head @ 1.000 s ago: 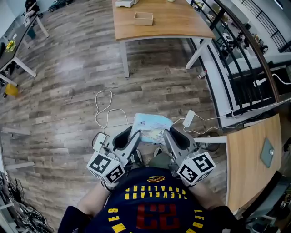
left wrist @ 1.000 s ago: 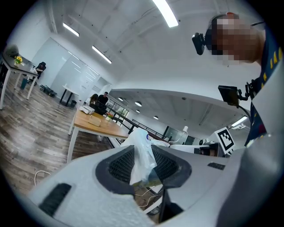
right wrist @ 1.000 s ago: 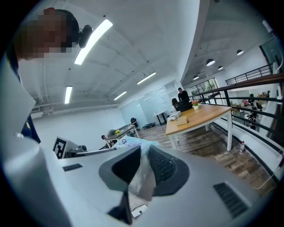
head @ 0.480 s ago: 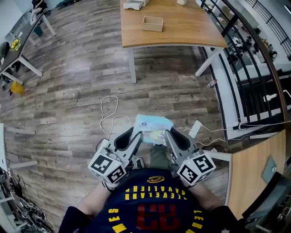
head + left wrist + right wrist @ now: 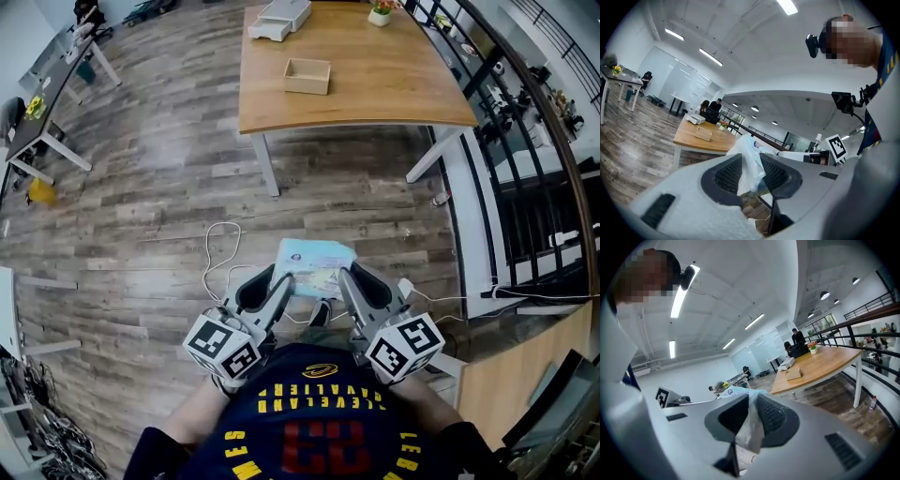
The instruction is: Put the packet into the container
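Both chunky grey plastic tools, the left gripper (image 5: 277, 289) and right gripper (image 5: 348, 287), have their ribbed black jaws pinched on opposite edges of the crinkly pale-blue plastic packet (image 5: 314, 265), well short of the smooth light-wood table (image 5: 375, 89). The small open rectangular wooden container (image 5: 307, 76) sits on that table.

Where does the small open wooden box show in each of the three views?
Head view: the small open wooden box sits upper centre, on the light wooden table.
Left gripper view: the box is left of centre, on that table.
Right gripper view: the box is right of centre.
Shared landmark: the table.
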Motion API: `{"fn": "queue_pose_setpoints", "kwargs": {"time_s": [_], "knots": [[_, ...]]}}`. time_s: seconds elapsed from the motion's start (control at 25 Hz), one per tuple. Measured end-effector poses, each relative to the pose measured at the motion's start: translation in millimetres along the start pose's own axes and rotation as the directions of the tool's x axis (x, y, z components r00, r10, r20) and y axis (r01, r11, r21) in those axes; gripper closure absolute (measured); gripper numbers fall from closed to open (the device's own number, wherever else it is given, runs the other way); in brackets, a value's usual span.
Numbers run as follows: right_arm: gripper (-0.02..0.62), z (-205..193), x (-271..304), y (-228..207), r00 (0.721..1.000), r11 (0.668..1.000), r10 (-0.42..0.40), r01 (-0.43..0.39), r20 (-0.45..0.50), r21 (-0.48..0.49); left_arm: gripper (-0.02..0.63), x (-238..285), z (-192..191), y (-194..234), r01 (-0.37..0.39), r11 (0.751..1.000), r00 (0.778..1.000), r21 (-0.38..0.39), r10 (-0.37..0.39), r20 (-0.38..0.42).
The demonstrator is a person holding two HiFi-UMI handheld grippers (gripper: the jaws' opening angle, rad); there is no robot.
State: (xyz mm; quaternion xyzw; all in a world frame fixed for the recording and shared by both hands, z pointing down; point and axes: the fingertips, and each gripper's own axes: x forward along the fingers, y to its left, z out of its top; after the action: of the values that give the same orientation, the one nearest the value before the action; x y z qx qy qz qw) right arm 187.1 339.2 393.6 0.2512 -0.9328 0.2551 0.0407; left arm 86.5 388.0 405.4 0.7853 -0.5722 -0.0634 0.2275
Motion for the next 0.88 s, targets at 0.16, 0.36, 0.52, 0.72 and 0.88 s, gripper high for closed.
{"fn": "queue_pose_setpoints", "kwargs": {"time_s": [0.16,0.36,0.52,0.72,0.88], "knots": [[0.528,25,4,-32,1.000,1.000,-0.001,0.001,0.015,0.003,0.482,37,10,-7,-0.002,1.000,1.000,0.004,0.002,-0.002],[0.529,35,18,-54,1.000,1.000,0.016,-0.016,0.004,0.027,0.482,60,15,1,-0.024,1.000,1.000,0.011,0.024,-0.020],[0.532,40,36,-67,1.000,0.999,0.023,-0.023,-0.001,0.033,0.482,76,18,16,-0.034,0.999,0.999,-0.008,0.034,-0.031],[0.535,52,61,-87,1.000,0.999,0.001,-0.001,0.006,0.038,0.480,105,31,37,-0.012,1.000,0.999,0.000,0.012,-0.041],[0.538,68,93,-100,1.000,0.999,-0.022,0.022,0.005,0.026,0.479,131,45,67,0.016,1.000,0.999,-0.013,-0.016,-0.038]]}}
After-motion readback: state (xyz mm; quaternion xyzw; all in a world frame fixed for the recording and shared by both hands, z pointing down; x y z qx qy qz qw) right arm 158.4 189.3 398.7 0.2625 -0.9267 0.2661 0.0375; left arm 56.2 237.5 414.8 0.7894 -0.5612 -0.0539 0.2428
